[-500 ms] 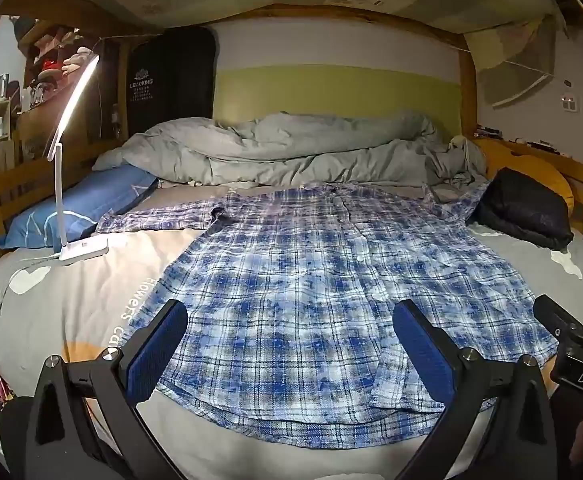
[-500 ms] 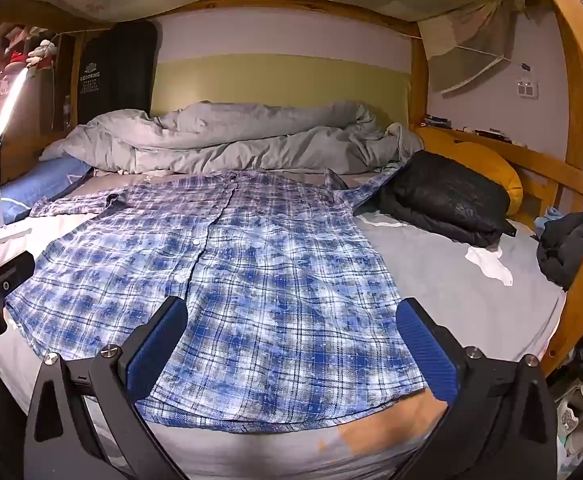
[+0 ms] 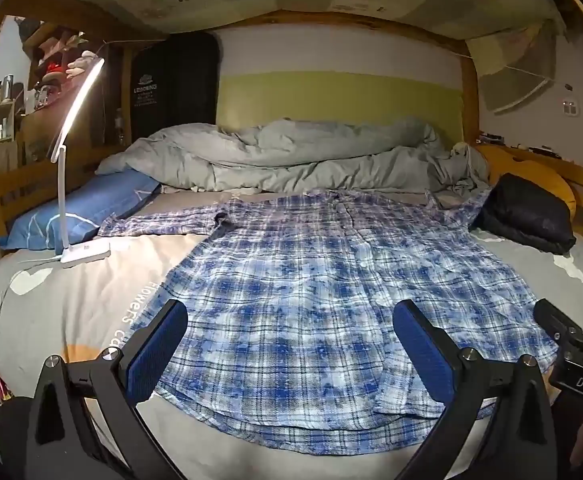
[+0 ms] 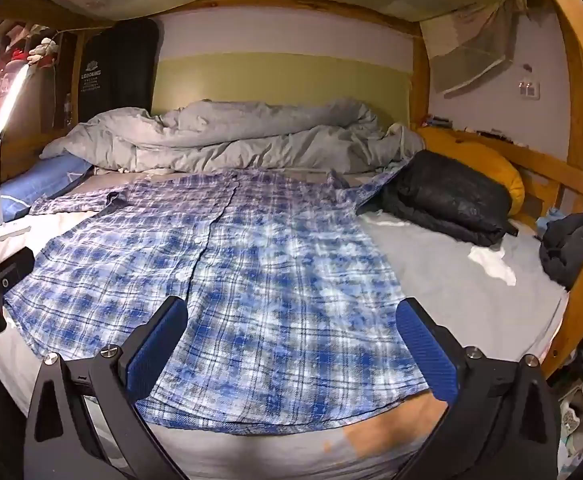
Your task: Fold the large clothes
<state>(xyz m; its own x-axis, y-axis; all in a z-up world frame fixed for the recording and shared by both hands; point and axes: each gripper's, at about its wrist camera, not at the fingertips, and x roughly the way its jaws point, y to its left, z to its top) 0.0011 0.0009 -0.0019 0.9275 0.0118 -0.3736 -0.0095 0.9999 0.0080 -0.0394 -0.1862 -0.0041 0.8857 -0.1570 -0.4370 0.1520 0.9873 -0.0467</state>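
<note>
Nothing moved since earlier frame: blue-white plaid cotton shirt (image 3: 311,304) flat on bed (image 3: 59,304). Your left hand-held gripper (image 3: 291,344), right hand-held gripper (image 4: 291,344) both spread, empty. Soft, light, floppy; pinch hem corners.

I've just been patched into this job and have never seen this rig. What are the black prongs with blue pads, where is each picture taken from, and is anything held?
Each picture comes from a camera mounted on a hand-held claw, looking forward between its two blue-padded fingers. One view shows the left claw, the other the right claw. Both are open and hold nothing. Ahead, a blue plaid shirt lies spread flat on the bed, sleeves out. A lit desk lamp stands on the bed to the left; a grey duvet is bunched behind.
</note>
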